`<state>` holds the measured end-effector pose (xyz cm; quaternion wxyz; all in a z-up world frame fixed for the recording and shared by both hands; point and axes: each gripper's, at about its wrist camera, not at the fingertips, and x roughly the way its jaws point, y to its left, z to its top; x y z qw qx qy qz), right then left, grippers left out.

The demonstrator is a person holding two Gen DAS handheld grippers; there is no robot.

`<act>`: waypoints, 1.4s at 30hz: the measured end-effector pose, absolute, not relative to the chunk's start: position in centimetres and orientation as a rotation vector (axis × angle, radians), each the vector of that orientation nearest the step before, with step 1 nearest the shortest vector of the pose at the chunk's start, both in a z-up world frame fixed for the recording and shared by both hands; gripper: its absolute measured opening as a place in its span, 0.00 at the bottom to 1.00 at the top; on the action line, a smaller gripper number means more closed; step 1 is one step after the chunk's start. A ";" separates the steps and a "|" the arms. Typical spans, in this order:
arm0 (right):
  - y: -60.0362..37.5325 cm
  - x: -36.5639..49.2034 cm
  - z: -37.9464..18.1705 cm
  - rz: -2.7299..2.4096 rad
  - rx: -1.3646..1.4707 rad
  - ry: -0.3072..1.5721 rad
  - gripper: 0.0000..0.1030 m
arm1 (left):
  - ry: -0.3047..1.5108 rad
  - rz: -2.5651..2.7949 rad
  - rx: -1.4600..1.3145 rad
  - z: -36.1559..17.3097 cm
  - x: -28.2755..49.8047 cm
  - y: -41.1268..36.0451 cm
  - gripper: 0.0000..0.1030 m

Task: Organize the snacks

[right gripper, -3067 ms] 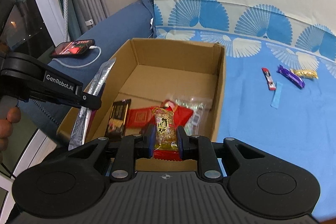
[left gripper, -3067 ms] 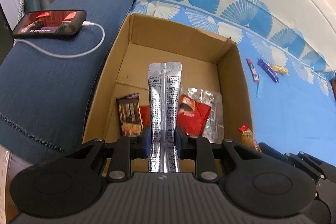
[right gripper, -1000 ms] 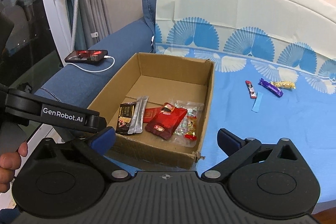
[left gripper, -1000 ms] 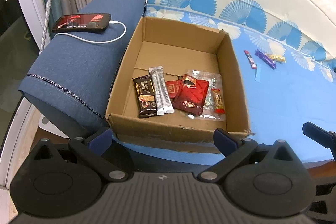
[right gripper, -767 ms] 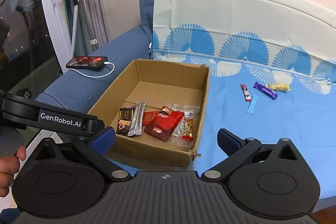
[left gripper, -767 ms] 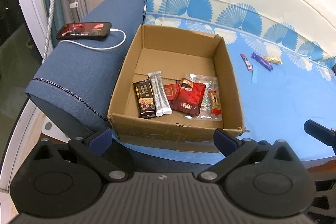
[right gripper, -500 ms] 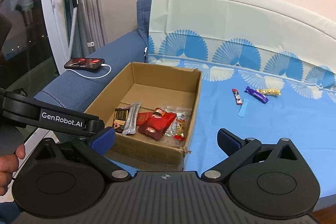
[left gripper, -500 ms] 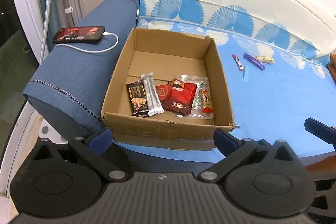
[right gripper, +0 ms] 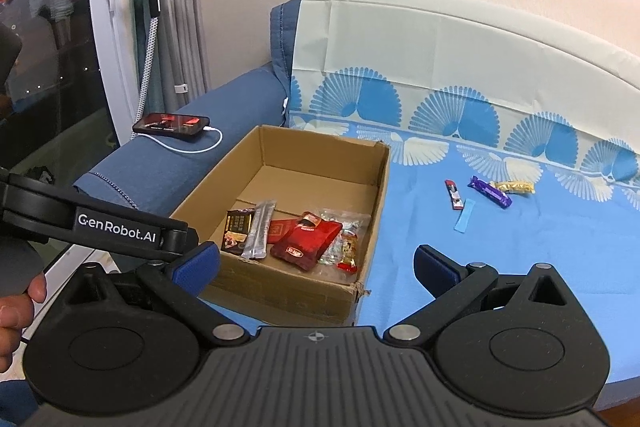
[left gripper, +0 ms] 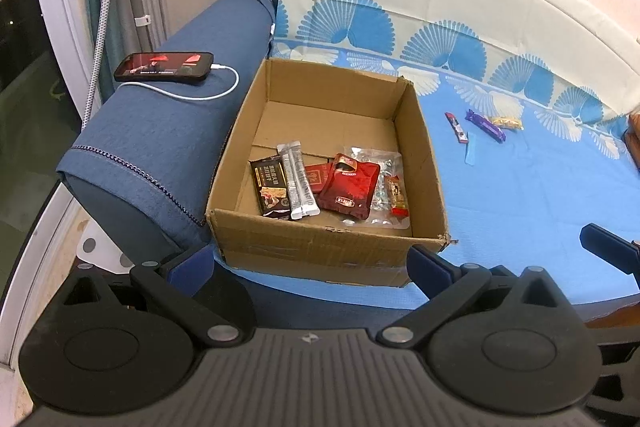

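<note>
Left wrist view: the snacks sit in the cardboard box (left gripper: 332, 251) dead ahead of the fingers, silver stick (left gripper: 298, 183) beside the chocolate bar (left gripper: 271, 187), peanut candy (left gripper: 396, 191) on the right. Both the left gripper (left gripper: 308, 263) and right gripper (right gripper: 316, 263) have let go, pulled back and now gape wide, empty. Four loose pieces (right gripper: 486, 191) remain on the blue cover, beyond the right fingers — likely next.
</note>
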<state>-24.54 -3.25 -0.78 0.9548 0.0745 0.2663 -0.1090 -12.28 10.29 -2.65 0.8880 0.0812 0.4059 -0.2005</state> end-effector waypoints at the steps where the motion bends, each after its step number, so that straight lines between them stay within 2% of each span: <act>1: -3.2 -24.6 -0.8 -0.221 0.150 0.540 1.00 | 0.842 -0.417 0.168 -2.6 -12.4 10.4 1.00; 23: -2.3 -24.6 -1.2 -0.191 0.128 0.567 1.00 | 0.854 -0.420 0.160 -2.6 -12.8 11.3 1.00; 42: -4.5 -23.0 -3.4 -0.185 0.207 0.623 1.00 | 0.921 -0.415 0.229 -4.4 -10.9 8.8 1.00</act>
